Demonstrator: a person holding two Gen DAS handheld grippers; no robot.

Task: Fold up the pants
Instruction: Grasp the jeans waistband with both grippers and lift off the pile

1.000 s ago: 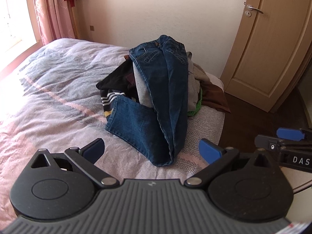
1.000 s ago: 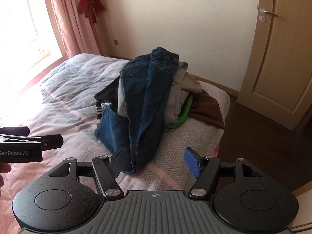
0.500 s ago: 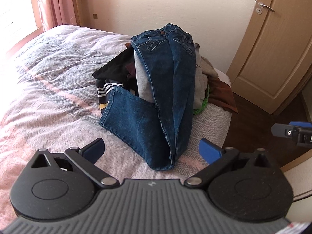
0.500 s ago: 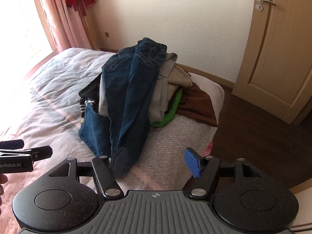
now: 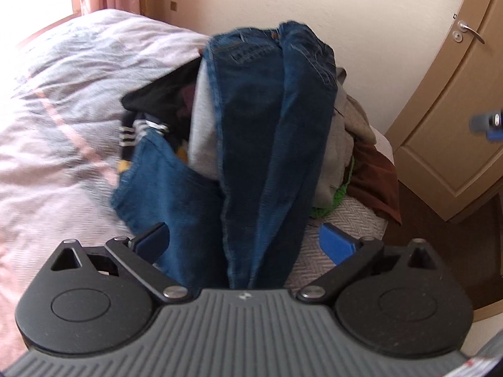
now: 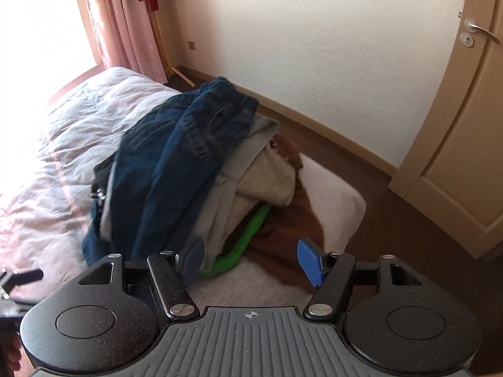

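Note:
Dark blue jeans (image 5: 270, 144) are draped over a heap of clothes on the bed, waistband at the top, legs running down toward me. My left gripper (image 5: 248, 242) stands open, and the jeans' leg ends lie between its blue pads, not clamped. In the right wrist view the same jeans (image 6: 176, 163) cover the left side of the heap. My right gripper (image 6: 251, 259) is open, low over the bed in front of the green and brown clothes, holding nothing. Part of the right gripper (image 5: 487, 124) shows at the far right of the left wrist view.
The heap holds grey (image 6: 232, 201), beige (image 6: 270, 172), green (image 6: 248, 235), brown (image 6: 283, 229) and black striped (image 5: 147, 125) clothes. The bed's pink-grey cover (image 5: 56, 110) stretches left. A wooden door (image 6: 465, 132) and dark floor (image 6: 386, 220) lie right; pink curtains (image 6: 125, 22) hang by the window.
Both grippers have moved forward toward the heap. The jeans' leg ends now lie between the left gripper's pads, and the right gripper has swung toward the heap's right side.

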